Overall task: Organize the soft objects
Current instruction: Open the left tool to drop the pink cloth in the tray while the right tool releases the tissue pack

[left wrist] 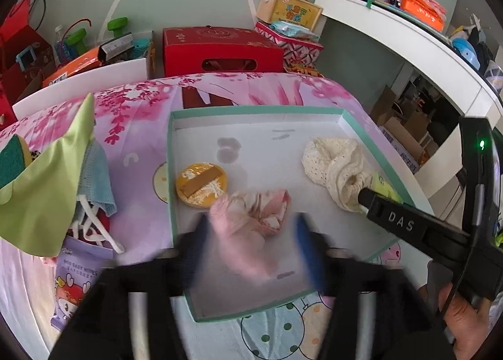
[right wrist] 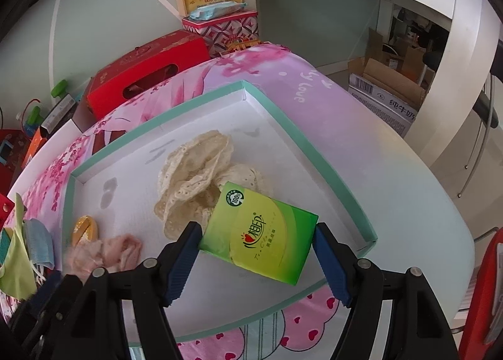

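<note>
A shallow white tray with a teal rim lies on the flowered cloth. In it are a cream lace cloth, a pink cloth and a round yellow puff. My left gripper is open, blurred by motion, its jaws either side of the pink cloth. My right gripper is shut on a green tissue pack above the tray, next to the lace cloth; it also shows in the left wrist view.
Left of the tray lie a light green cloth, a blue cloth and a baby wipes pack. A red box and gift boxes stand behind the table. A white shelf is at the right.
</note>
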`<move>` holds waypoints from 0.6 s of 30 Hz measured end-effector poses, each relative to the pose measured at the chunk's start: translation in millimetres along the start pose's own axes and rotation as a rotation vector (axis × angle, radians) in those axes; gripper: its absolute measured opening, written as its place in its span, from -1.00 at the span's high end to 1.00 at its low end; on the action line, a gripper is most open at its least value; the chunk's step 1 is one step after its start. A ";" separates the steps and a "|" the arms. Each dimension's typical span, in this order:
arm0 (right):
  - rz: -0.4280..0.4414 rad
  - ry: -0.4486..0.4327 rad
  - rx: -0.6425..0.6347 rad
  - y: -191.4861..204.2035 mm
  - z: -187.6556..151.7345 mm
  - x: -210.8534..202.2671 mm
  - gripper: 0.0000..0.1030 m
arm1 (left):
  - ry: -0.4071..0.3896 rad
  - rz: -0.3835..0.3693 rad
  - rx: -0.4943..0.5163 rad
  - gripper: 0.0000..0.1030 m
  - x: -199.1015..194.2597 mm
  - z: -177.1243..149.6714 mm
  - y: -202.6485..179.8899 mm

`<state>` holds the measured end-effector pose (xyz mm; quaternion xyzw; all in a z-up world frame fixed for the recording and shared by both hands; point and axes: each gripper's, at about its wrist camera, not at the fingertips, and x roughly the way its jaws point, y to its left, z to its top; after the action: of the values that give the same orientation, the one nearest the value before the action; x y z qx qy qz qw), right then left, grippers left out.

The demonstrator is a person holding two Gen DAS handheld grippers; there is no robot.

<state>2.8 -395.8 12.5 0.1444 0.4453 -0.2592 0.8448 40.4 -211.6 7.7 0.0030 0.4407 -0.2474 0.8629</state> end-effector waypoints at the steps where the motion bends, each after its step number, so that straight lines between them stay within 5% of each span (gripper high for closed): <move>1: 0.002 0.002 -0.003 0.3 -0.3 0.7 -0.48 | -0.008 -0.004 -0.012 -0.33 -2.0 0.4 2.2; 8: 0.004 -0.011 -0.032 4.3 -1.3 -1.7 -1.00 | -0.002 0.015 -0.055 -0.47 -3.4 1.7 15.2; 18: 0.022 -0.041 -0.035 6.4 -1.4 -5.2 -1.00 | -0.037 0.082 -0.112 -0.87 -8.7 2.7 33.5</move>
<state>3.0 -388.3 16.1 0.1291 0.4308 -0.2447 0.8590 52.7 -179.2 8.8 -0.0319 0.4372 -0.1869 0.8792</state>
